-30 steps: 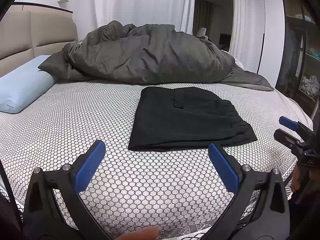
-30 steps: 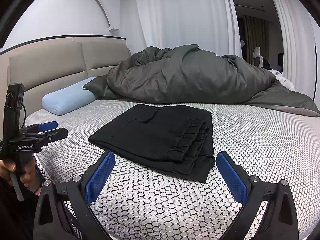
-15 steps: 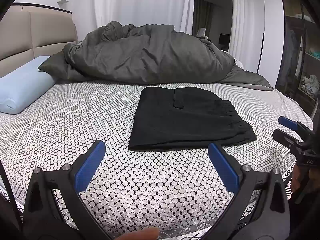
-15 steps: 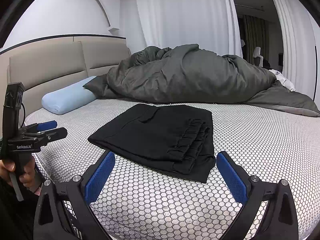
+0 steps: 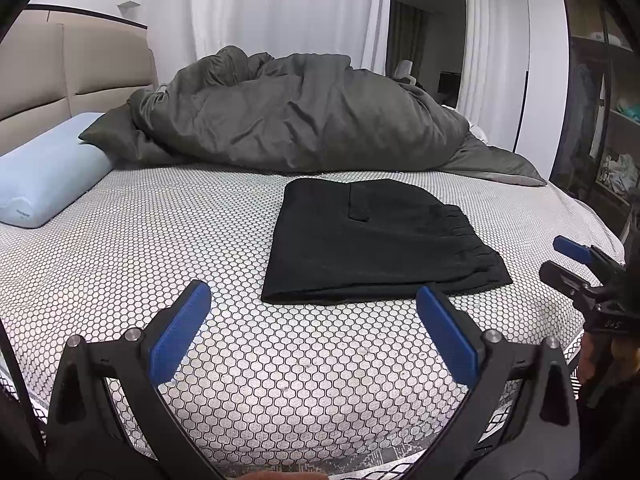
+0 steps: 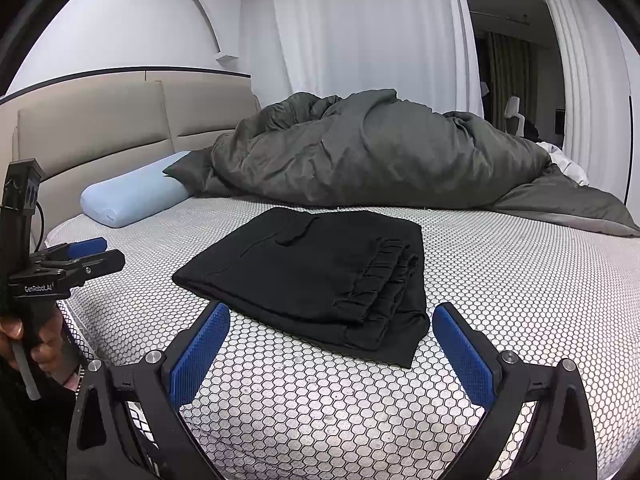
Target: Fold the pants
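- Nearest the lenses: left tool [image 5: 313, 322] spread wide, blue pads apart, nothing between them; hovering over the near edge of the bed [image 5: 140, 240], short of the cloth.
- Right tool [image 6: 331, 344] likewise released, gaping and gripping nothing, poised just off the near corner of the bundle.
- Just beyond both: black pants [image 5: 376, 240] lying flat on the honeycomb-patterned sheet, already a compact rectangle of several layers; gathered elastic waistband [image 6: 380, 276] stacked along the right-hand edge, pocket flap facing up.
- Judged handling: light, soft, limp fabric; sure to sag and slide layer over layer if lifted by one spot. Not fragile, hardly slippery against the textured sheet.
- Judged hold: best pinched through all layers at two corners of one edge, one tool per corner; thick waistband side likely the firmest bite, the smooth folded edge nearer the left tool thinner and easier to slip under.
- Judged progress: folding looks done or nearly so.
- Farther back: pale blue pillow [image 5: 48, 168] at the left, well apart from the pants.
- Farthest: rumpled grey duvet [image 5: 300, 112] heaped across the bed.
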`<action>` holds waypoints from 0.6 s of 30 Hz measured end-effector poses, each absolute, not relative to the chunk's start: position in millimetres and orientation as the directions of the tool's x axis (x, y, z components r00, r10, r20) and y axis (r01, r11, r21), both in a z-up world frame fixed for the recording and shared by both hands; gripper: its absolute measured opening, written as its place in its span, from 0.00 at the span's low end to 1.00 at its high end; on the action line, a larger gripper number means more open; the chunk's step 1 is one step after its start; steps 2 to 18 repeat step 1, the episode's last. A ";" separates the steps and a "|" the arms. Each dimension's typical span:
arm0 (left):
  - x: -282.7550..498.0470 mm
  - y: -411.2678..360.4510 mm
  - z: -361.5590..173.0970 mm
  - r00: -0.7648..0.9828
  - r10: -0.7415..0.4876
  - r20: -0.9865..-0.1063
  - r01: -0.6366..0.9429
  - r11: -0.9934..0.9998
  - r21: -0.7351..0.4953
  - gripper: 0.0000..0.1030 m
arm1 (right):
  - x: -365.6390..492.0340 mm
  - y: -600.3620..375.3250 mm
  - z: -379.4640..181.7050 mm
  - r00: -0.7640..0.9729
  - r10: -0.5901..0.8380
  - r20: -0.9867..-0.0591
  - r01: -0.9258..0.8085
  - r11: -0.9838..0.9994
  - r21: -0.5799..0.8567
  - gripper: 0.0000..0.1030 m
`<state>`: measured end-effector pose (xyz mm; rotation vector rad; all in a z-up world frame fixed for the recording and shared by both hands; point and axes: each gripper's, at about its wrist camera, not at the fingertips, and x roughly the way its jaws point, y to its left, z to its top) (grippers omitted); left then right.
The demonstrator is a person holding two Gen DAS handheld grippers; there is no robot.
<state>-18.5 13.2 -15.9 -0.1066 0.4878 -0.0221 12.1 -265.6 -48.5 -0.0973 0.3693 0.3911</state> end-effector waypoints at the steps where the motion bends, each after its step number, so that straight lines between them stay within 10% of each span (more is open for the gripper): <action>1: -19.4 13.6 -15.6 0.884 -0.047 -0.465 -0.004 0.994 -0.108 0.99 | 12.5 -266.3 -48.5 0.860 0.353 -0.368 -0.387 0.922 -0.020 1.00; 18: -19.4 13.6 -15.6 0.884 -0.047 -0.465 -0.004 0.994 -0.108 0.99 | 12.5 -266.3 -48.5 0.860 0.353 -0.368 -0.387 0.922 -0.020 1.00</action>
